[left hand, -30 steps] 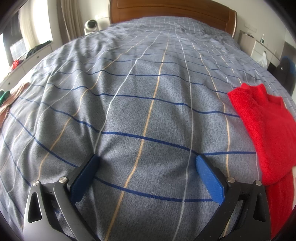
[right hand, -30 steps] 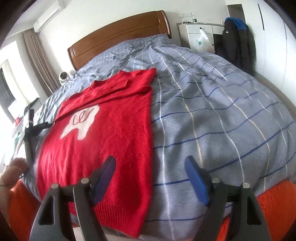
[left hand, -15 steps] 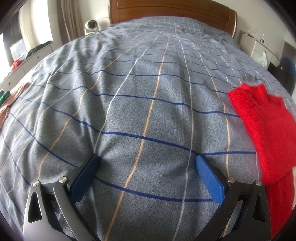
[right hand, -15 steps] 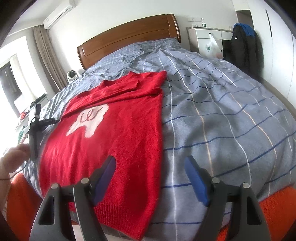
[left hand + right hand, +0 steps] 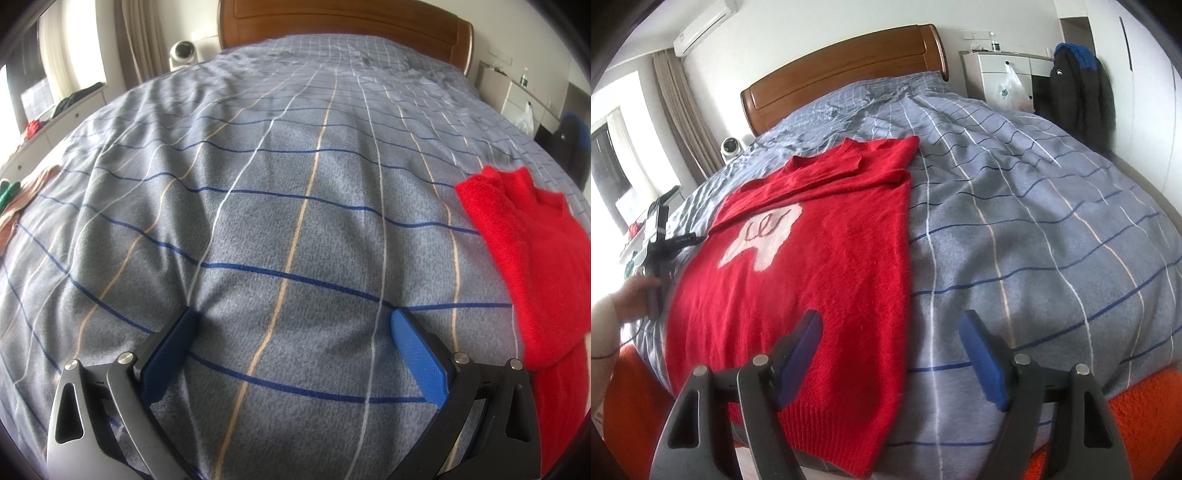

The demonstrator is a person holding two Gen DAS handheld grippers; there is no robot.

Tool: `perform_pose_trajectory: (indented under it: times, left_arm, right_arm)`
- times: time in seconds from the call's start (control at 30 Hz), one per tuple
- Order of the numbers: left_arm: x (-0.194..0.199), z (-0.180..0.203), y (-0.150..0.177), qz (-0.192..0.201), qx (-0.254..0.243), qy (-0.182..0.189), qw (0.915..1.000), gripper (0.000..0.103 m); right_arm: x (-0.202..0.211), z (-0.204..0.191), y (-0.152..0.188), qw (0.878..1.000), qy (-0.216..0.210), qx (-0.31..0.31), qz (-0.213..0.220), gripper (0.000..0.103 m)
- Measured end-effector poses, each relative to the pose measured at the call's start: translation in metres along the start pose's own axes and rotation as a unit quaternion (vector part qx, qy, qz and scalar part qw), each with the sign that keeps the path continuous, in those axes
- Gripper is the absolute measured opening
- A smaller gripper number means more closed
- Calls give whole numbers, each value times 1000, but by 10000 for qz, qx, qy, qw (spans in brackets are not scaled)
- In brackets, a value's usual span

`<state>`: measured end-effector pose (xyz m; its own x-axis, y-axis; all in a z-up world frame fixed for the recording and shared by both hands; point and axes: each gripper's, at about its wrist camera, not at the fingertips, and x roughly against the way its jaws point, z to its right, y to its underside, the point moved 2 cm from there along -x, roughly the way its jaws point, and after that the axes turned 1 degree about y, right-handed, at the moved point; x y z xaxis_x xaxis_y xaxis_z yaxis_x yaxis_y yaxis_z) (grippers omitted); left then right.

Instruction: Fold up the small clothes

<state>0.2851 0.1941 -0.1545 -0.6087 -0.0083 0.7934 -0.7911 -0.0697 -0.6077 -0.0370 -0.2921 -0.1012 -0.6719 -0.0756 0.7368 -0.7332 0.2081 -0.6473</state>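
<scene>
Wool-like knit, bright red and fuzzy, makes up the sweater (image 5: 820, 266), which lies flat on the near left part of the bed (image 5: 1034, 229), hem ribbed at the near edge, one sleeve folded across the chest above a white motif (image 5: 764, 240) with dark red curls. The bed's cover is soft grey-blue fabric crossed by navy, white and tan lines, puffed and gently wrinkled; a curved wooden headboard (image 5: 849, 70) stands at the far end. In the left wrist view the sweater (image 5: 535, 266) sits at the right edge.

The right tongs (image 5: 892, 354) stand released, blue textured pads apart, the left pad over the sweater's lower part, the right over bare cover. The left tongs (image 5: 291, 350) are likewise released, tips resting on the cover with nothing between them.

Against a second ago, the right wrist view shows the sweater and headboard shifted rightward; the left wrist view is unchanged. A hand (image 5: 631, 295) at the far left grips a dark handle.
</scene>
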Motion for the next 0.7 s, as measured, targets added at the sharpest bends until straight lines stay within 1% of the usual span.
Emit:
perform_pose_trajectory:
  times: [0.53,0.7]
  left_arm:
    - [3,-4,2,91,50,117,9999,103]
    - [2,-4,2,44,66,133,9999,103]
  right_arm:
    - [-4,0,3,10000,-9,11,-64,76]
    - [-3,-1,2,10000,-17,25,-42,76]
